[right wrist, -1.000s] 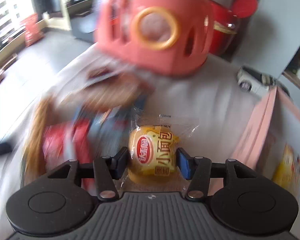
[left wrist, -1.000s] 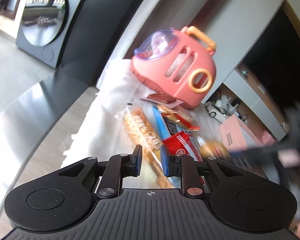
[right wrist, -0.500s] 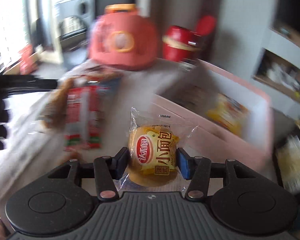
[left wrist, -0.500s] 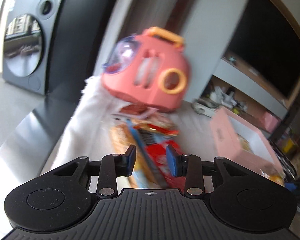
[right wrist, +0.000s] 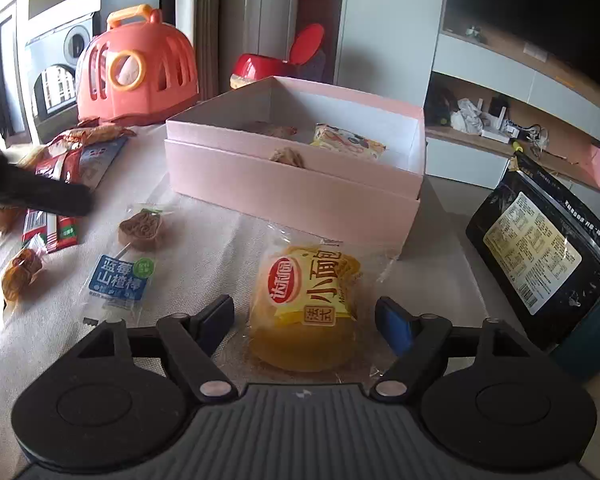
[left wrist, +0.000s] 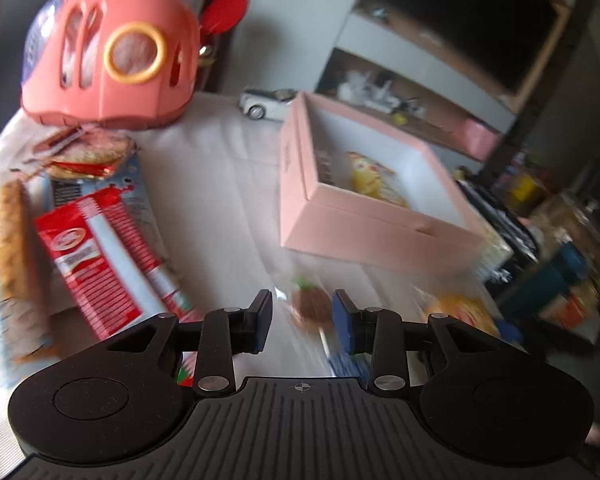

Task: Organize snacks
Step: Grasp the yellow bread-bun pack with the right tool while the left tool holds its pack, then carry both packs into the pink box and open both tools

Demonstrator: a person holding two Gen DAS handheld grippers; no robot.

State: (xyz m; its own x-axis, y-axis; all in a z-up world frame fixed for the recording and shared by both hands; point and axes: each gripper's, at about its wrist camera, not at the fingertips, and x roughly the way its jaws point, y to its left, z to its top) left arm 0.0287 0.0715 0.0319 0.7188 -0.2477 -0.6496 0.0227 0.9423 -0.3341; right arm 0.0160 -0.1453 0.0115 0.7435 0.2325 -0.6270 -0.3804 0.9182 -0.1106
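Right tongs stand apart around the yellow bread pack on the table, just before the pink box at 12 o'clock, so the next move is probably closing on it, while left tongs, also apart, hover over the lollipop.

table cover: pale woven cloth, matt, slightly rough
box: pink cardboard, smooth, faint sheen; white matt inside
bread packet: clear glossy plastic film, crinkled at the edges
lollipop wrapper: clear shiny plastic with a printed blue label
carrier: coral moulded plastic, smooth, with an orange plastic handle
black bag: glossy foil-like plastic with a paper-look label
right gripper: matt black textured plastic, ribbed body, metal pins, blue pads
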